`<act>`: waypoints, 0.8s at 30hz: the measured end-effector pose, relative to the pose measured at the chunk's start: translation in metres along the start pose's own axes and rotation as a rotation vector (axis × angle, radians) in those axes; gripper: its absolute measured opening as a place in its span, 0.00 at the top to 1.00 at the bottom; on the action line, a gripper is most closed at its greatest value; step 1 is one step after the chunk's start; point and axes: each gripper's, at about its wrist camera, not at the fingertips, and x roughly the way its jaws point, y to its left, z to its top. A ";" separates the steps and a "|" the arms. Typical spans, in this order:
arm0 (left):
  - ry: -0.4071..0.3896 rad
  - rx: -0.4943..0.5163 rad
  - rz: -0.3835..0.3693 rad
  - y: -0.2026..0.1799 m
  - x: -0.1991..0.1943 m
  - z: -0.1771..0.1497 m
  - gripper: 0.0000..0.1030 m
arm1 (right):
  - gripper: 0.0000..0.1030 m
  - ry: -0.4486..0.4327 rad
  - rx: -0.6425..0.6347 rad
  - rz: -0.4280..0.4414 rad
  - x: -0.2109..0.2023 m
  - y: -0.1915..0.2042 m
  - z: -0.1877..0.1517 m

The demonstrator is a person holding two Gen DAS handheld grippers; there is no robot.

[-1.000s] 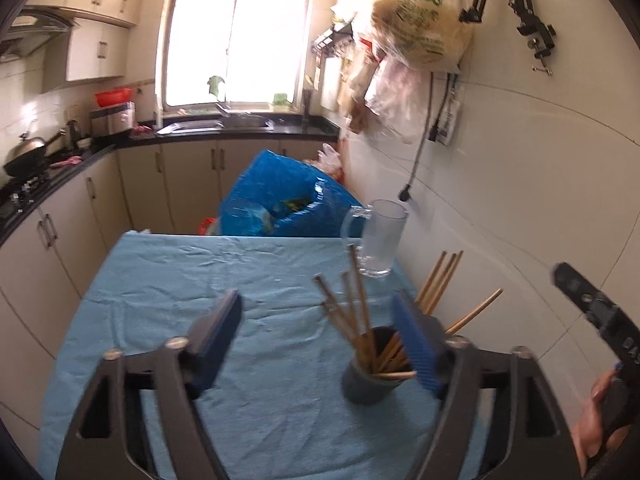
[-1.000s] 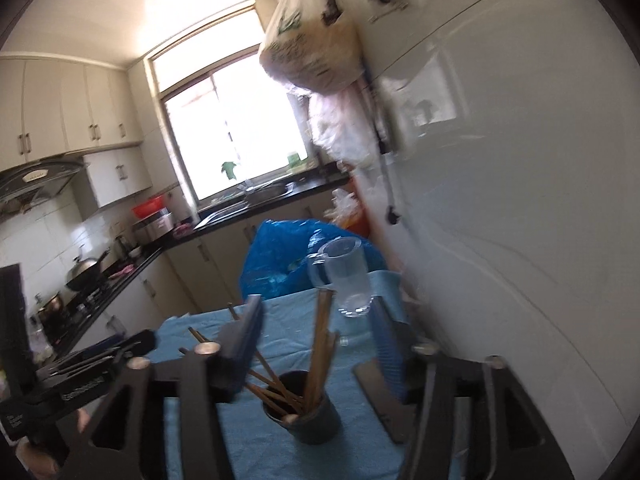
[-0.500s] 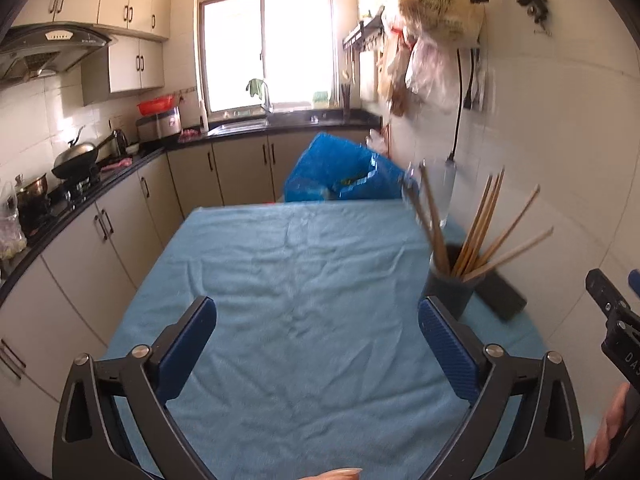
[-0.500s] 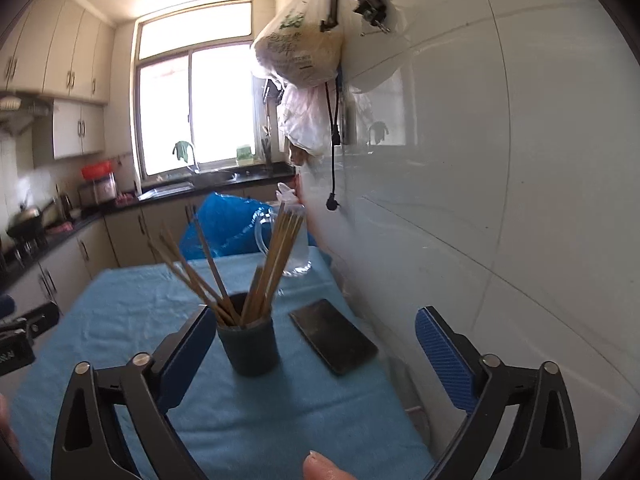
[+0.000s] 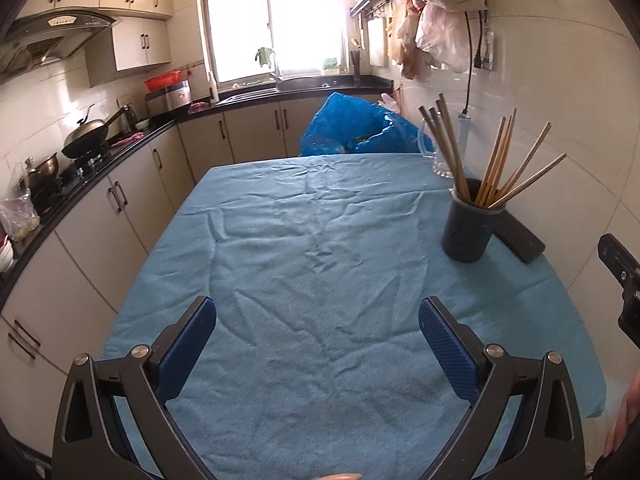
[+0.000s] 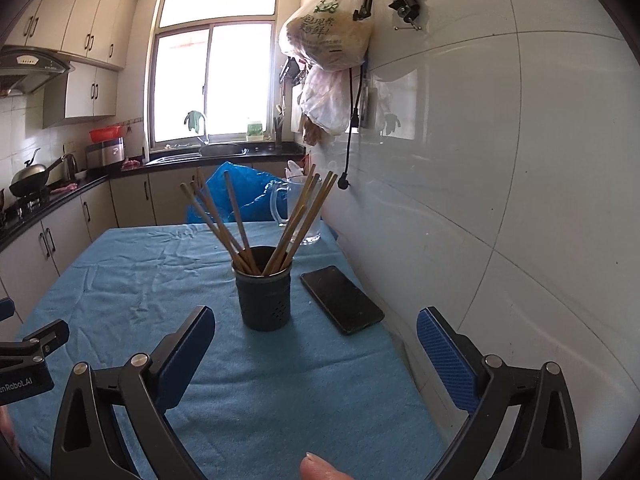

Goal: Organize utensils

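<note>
Plastic bag [image 6: 326, 36] hanging on wall above the phone [image 6: 341, 299]: green Chinese print, "现煮" and "鲜" legible (rest unclear). Left gripper [image 6: 24, 376] body, left of phone: white lettering "enRobot.AI", start cut off.

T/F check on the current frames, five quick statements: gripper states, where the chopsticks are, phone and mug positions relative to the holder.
1. Both grippers are open and hold nothing. True: the left gripper and the right gripper each show a wide gap between the pads.
2. The chopsticks lie flat on the cloth. False: they stand fanned out in the dark holder.
3. The phone lies between the holder and the tiled wall. True.
4. The glass mug sits nearer the camera than the holder. False: it stands beyond it, toward the window.
5. The blue cloth is smooth. False: it is wrinkled.
</note>
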 end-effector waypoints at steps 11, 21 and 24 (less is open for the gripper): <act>0.006 -0.012 0.018 0.008 -0.006 -0.007 0.02 | 0.00 0.017 -0.027 0.000 -0.002 0.011 -0.004; 0.019 0.003 0.025 0.009 -0.007 -0.014 0.02 | 0.00 0.028 -0.045 0.011 -0.005 0.022 -0.009; 0.022 -0.004 0.028 0.011 -0.008 -0.015 0.02 | 0.00 0.035 -0.049 0.013 -0.004 0.024 -0.011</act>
